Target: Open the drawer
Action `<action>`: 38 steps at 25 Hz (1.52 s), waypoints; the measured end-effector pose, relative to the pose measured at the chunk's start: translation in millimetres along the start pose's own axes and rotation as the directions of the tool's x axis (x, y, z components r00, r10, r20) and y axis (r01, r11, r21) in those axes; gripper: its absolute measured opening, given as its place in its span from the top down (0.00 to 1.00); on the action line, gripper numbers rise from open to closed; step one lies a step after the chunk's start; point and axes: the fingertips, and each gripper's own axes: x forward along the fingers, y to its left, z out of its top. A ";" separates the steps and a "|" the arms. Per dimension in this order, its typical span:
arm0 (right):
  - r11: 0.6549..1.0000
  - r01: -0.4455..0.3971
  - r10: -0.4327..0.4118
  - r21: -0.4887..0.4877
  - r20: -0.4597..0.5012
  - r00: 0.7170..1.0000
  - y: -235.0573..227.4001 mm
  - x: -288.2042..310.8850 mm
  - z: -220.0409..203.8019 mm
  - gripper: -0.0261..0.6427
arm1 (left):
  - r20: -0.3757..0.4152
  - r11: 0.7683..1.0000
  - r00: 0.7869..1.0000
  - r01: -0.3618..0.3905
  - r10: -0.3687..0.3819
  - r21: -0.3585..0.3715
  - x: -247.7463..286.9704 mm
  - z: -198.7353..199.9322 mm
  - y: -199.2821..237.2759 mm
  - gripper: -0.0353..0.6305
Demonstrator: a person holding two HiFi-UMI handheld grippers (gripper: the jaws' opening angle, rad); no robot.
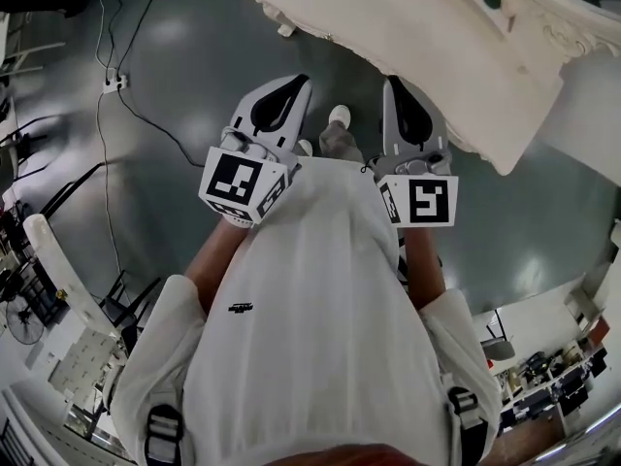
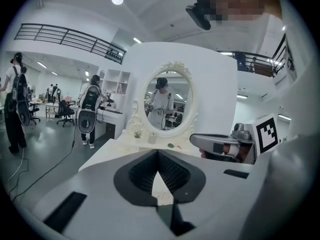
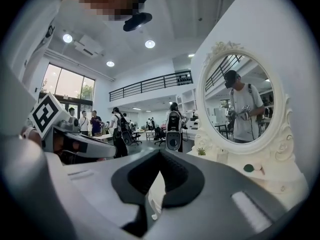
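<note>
A white dressing table (image 1: 437, 47) with an oval mirror (image 2: 167, 104) stands just ahead of me, at the top right of the head view. I cannot make out a drawer front in any view. My left gripper (image 1: 301, 79) and right gripper (image 1: 393, 81) are held side by side before my chest, short of the table's edge and pointing at it. Both are shut with nothing between the jaws. In the left gripper view the left gripper's (image 2: 158, 151) tips meet below the mirror. The right gripper view shows the right gripper (image 3: 160, 150) shut, with the mirror (image 3: 240, 99) to the right.
A black cable and a power strip (image 1: 114, 83) lie on the dark floor to the left. A person with a backpack (image 2: 89, 109) stands beside desks and chairs further back. Small items, a tiny plant (image 2: 137, 133) among them, sit on the tabletop under the mirror.
</note>
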 end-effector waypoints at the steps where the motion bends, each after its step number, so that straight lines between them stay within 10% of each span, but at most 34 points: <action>1: 1.000 -0.007 0.007 0.001 0.001 1.000 -5.4 3.1 0.5 0.95 | 0.000 1.000 1.000 -0.008 0.008 0.000 6.2 1.3 0.5 0.93; 38: 0.998 0.043 -0.038 0.036 -0.137 0.990 13.9 102.5 -64.2 0.94 | -0.159 0.997 0.985 0.069 -0.072 -0.026 62.1 -43.8 90.8 0.93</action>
